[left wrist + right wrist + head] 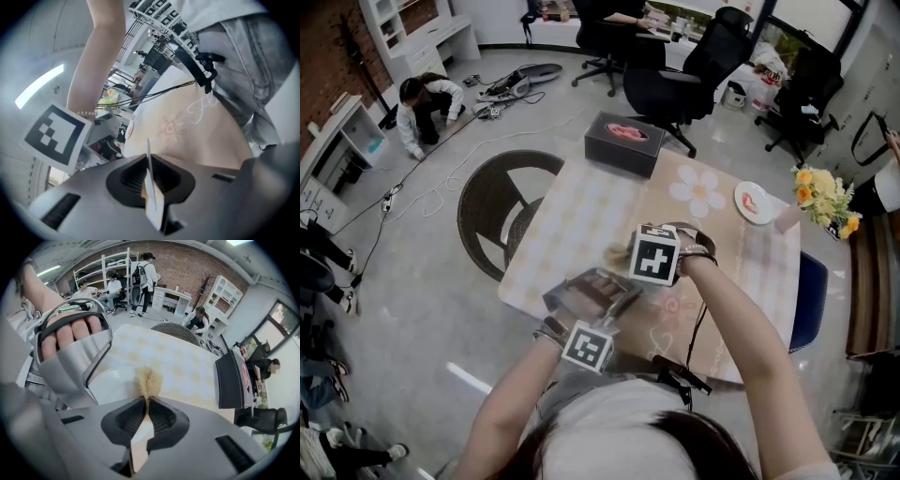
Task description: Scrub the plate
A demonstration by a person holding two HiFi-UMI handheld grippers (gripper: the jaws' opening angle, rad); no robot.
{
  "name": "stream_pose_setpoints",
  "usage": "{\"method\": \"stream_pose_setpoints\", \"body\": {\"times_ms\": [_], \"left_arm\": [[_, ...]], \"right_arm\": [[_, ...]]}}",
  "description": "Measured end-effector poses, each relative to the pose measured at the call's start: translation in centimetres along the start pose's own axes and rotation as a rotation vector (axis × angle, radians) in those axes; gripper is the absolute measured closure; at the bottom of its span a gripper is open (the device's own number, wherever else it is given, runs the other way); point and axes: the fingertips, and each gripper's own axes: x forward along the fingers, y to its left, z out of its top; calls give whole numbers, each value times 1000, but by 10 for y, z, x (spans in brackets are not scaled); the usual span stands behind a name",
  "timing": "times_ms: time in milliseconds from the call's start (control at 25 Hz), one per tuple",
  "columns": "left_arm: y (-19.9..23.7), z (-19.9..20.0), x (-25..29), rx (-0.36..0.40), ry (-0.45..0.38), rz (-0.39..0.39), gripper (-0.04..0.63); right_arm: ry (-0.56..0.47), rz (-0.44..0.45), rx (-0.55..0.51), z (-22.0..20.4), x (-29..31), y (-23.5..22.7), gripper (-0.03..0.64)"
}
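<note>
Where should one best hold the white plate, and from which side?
By its rim, coming edge-on from the side, as the left gripper does: the white plate is thin and flat, so jaws close over its edge and leave its face free.

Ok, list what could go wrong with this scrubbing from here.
1. The left gripper clamps the white plate only by its thin rim, so scrubbing pressure could twist it loose.
2. The right gripper pinches just one edge of the tan scrubber, which may pull out mid-stroke.
3. Both grippers work close to the near edge of the table, so a slipped plate might drop off it.
</note>
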Motion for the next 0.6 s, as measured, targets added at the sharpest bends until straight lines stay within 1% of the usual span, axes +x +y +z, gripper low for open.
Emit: {"method": "stream_pose_setpoints", "body": {"times_ms": [200,320,440,600], "left_arm": [[7,-3,-2,-14,4,31,568],[9,-4,-3,-30,8,40,568],[8,-5,-4,-46,16,36,568],[9,-6,-4,-49,15,32,568]], "right_arm": [[-6,-2,81,-10,8,-12,589],[-4,-15,109,-14,9,-17,589],[-7,-20,145,-19,9,-21,589],[19,-34,167,-34,13,-23,589]]}}
